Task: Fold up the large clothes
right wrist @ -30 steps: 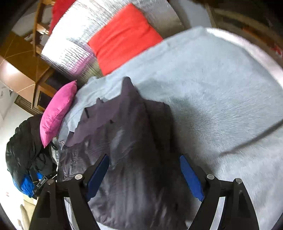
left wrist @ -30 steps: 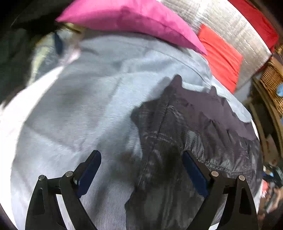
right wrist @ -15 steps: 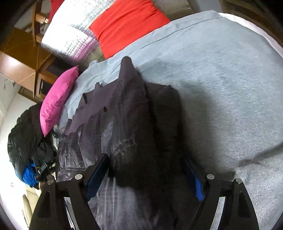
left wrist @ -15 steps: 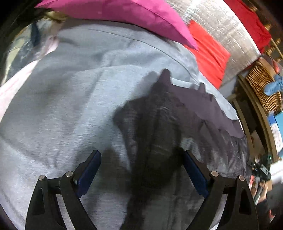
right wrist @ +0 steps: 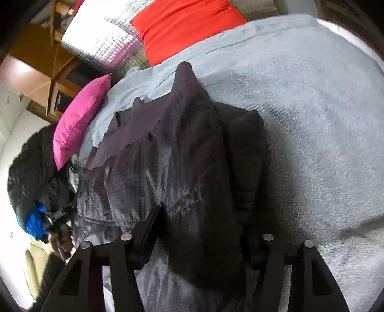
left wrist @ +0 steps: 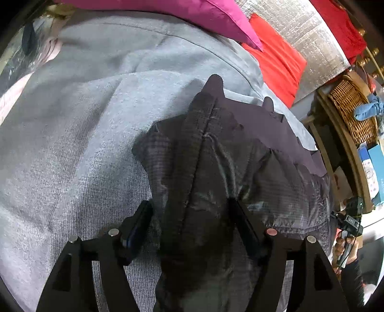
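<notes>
A dark purple-grey quilted jacket lies spread on a grey bed cover. My left gripper has its jaws partly closed around a raised fold at the jacket's left edge, pads pressing the fabric. In the right wrist view the jacket lies on the same cover. My right gripper is likewise closed on a bunched fold at the jacket's right edge. The right fingertip of each gripper is hidden by fabric.
A pink pillow and a red cushion lie at the bed's head by a silver quilted headboard. A wicker basket stands on the right. Dark clothes are piled beside the bed.
Both grippers moved in over the jacket's edges and their jaws closed from wide open onto folds of the fabric, which now bunches up between the pads.
</notes>
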`<state>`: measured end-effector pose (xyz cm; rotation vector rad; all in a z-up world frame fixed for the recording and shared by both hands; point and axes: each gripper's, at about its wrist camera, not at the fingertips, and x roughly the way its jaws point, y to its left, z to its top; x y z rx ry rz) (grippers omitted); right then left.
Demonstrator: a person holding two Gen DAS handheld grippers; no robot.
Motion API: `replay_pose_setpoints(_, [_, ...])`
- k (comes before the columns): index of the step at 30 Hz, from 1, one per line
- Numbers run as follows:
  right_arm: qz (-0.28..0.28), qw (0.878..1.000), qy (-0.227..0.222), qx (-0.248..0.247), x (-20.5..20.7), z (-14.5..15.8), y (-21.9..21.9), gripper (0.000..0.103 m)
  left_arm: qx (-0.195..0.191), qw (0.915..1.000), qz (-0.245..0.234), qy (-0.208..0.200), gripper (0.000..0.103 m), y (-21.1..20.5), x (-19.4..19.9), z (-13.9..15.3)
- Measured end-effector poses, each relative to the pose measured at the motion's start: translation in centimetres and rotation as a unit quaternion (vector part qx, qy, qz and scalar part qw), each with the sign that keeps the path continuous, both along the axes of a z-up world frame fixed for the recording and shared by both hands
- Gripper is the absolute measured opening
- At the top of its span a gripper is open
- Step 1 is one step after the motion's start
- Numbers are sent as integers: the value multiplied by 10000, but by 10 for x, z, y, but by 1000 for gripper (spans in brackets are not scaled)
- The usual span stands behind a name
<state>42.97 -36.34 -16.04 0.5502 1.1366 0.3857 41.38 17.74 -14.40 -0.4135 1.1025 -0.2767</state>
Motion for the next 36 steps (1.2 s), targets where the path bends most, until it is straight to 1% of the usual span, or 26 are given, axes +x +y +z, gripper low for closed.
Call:
replay_pose_setpoints(2, [-33,10000,-11,66,1,-3,0,64,206,9998,-48,-46,70,-6,0,1])
replay_pose_setpoints(4, [1,10000,-55,-31,1,-2,4,57,278,9994,-157,-107,36,-13,-1,4])
replay_pose_setpoints(5, [39,10000,-50,7,1,0,6,38,319,9993,-143,-119,27,-15,0,6])
replay_pose_setpoints(6, [19,10000,-58,21,0,3,6,28,441,9988,-145,-148,24,-19,-1,10])
replay_pose_setpoints(7, [41,9999,-105,-46,-1,10,8,25,615,9978,-165,-183,21,-24,-1,14])
replay_pose_setpoints(8, [71,9998,-142,-111,-2,16,11,22,796,9965,-169,-217,19,-29,-1,19])
replay_pose_setpoints(9, [114,9996,-182,-206,-3,24,13,21,865,9959,-132,-246,19,-30,-3,24])
replay_pose_setpoints(11, [188,9989,-254,-341,-5,39,17,19,860,9957,-21,-337,17,-28,-6,35])
replay_pose_setpoints(14, [295,9970,-483,-520,-9,72,25,17,983,9930,-9,-648,16,-31,-17,66])
replay_pose_setpoints(18, [427,9924,-848,-782,-16,126,40,16,1111,9878,-10,-1096,15,-40,-34,116])
replay_pose_setpoints(20, [470,9897,-1032,-870,-22,151,43,16,1165,9837,-34,-1372,15,-46,-46,148])
replay_pose_setpoints(22, [496,9861,-1264,-960,-32,182,44,16,1151,9807,-18,-1577,15,-48,-57,171])
replay_pose_setpoints(24, [479,9830,-1455,-1014,-44,205,41,16,1089,9768,-38,-1844,15,-48,-76,196])
replay_pose_setpoints(27, [413,9788,-1701,-1064,-72,231,30,16,1026,9716,-76,-2133,15,-51,-107,213])
replay_pose_setpoints(29, [350,9776,-1770,-1082,-95,233,20,16,935,9704,-76,-2225,15,-50,-132,210])
replay_pose_setpoints(31, [322,9783,-1749,-1062,-112,225,13,16,907,9703,-139,-2238,15,-54,-152,199])
replay_pose_setpoints(32, [290,9796,-1703,-1022,-123,214,9,16,886,9712,-151,-2208,15,-55,-160,189])
replay_pose_setpoints(34, [221,9822,-1619,-922,-141,194,3,16,935,9746,-185,-2025,15,-62,-174,158])
replay_pose_setpoints(36, [194,9853,-1454,-872,-158,160,2,16,867,9802,-148,-1773,15,-67,-183,125])
